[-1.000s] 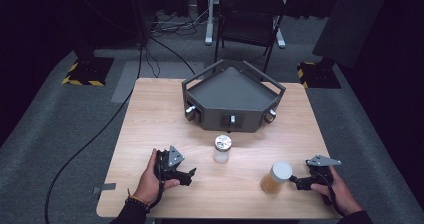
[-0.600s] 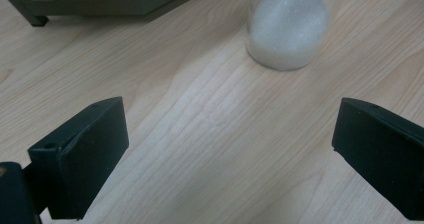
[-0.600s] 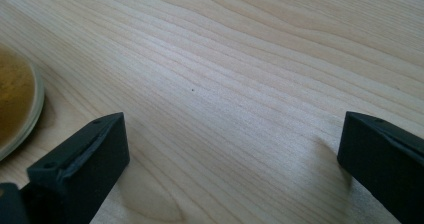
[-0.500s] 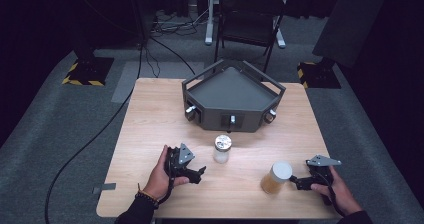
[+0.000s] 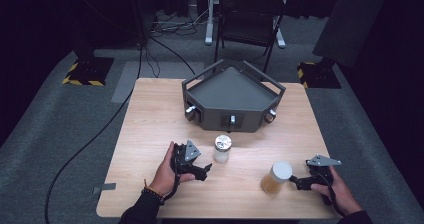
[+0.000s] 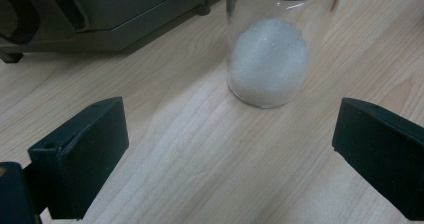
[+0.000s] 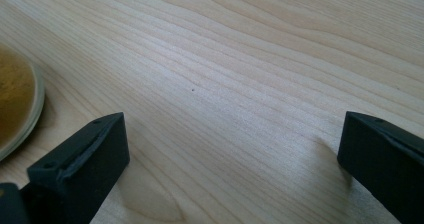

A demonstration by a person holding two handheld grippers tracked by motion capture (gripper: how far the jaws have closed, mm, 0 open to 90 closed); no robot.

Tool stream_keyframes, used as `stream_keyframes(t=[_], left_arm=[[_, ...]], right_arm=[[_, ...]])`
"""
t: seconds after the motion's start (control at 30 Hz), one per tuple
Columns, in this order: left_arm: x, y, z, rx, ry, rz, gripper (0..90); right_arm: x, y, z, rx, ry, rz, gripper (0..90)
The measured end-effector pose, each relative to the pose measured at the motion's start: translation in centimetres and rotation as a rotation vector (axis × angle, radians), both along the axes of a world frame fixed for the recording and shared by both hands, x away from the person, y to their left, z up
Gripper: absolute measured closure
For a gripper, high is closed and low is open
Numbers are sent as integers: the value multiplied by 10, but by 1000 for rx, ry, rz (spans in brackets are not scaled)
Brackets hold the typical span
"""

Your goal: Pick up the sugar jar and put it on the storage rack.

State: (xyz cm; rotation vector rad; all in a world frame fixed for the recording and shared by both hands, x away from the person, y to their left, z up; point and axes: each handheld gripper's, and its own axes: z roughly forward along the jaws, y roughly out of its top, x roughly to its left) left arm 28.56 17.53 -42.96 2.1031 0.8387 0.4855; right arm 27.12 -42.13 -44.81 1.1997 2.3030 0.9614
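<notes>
The jar of white granules stands upright near the table's middle, at about six o'clock from the grey three-cornered machine. The left gripper, jaws wide, sits just at the jar's eight o'clock, apart from it; this looks like the approach before a grasp. Next it likely needs to advance until the jaws straddle the glass, then close. The right gripper, also wide, rests beside the amber jar at four o'clock.
</notes>
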Motion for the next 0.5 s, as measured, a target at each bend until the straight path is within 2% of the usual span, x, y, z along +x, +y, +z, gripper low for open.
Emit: stream_keyframes(t=[0.5], left_arm=[[13, -14, -2, -11, 7, -39, 10]], right_arm=[[0, 0, 0, 0, 0, 0, 0]])
